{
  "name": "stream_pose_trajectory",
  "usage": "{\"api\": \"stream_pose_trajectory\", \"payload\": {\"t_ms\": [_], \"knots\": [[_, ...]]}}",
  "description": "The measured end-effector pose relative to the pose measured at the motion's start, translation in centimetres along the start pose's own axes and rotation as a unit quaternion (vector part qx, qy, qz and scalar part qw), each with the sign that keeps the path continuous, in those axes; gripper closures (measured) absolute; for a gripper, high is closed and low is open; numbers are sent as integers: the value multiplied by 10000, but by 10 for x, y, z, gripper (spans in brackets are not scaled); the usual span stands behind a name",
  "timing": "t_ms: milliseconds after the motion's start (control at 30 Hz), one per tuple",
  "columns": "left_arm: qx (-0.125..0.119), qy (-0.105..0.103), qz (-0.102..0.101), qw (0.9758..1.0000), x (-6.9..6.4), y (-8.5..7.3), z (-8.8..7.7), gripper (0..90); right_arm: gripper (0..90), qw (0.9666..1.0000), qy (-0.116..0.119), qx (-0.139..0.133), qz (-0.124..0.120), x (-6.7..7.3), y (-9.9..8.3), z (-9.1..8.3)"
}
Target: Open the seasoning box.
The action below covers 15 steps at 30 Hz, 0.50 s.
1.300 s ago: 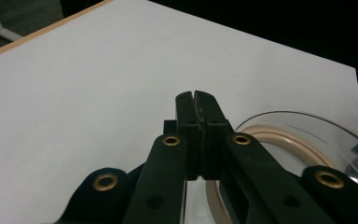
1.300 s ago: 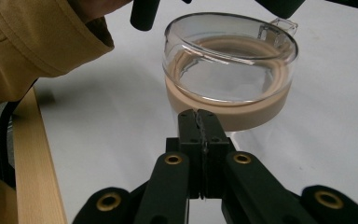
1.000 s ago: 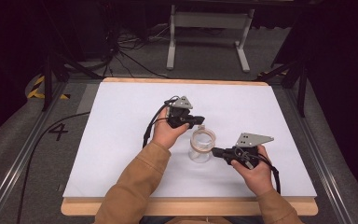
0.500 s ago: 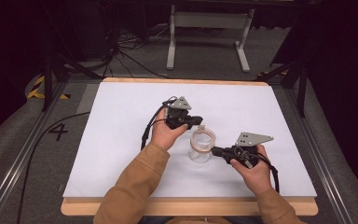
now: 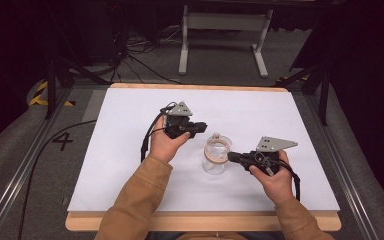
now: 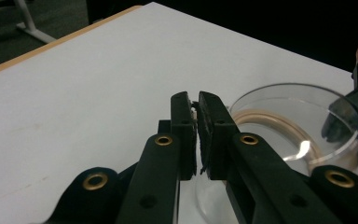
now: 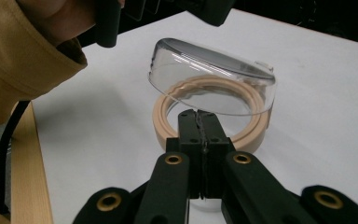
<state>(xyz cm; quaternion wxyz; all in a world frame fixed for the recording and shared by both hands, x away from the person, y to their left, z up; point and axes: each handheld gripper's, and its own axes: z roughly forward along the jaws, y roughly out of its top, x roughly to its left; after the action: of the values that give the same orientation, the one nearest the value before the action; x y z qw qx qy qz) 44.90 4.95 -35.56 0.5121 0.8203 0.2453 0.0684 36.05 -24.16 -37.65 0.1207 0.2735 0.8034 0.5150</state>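
Moved: left gripper [image 5: 200, 127] has drawn away from the jar [image 5: 216, 159] toward the upper left of the high view; its jaws have just been opening a crack, nothing between them.
Right gripper [image 5: 234, 157]: lower right of centre, jaws closed on the jar's near rim, at the tan seal ring [image 7: 168, 122].
Jar: clear glass, centre of the white table [image 5: 130, 165], between the two grippers.
Lid [image 7: 214, 79]: clear, tilted up over the ring.
Left gripper now: just beside the jar, apart from it, jaws nearly closed, empty.
Far: metal stand [image 5: 222, 30] at top of frame.
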Motion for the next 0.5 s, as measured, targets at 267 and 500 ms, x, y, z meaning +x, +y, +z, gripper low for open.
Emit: {"api": "stream_pose_trajectory", "payload": {"t_ms": [267, 500], "knots": [[-73, 180, -116, 9997, 2, -10, -26, 846, 900, 9999, 87, -138, -36, -6, 11, 2], [-72, 346, -279, 9990, 3, -21, -47, 847, 900, 9996, 162, -213, -81, -12, 21, 4]]}}
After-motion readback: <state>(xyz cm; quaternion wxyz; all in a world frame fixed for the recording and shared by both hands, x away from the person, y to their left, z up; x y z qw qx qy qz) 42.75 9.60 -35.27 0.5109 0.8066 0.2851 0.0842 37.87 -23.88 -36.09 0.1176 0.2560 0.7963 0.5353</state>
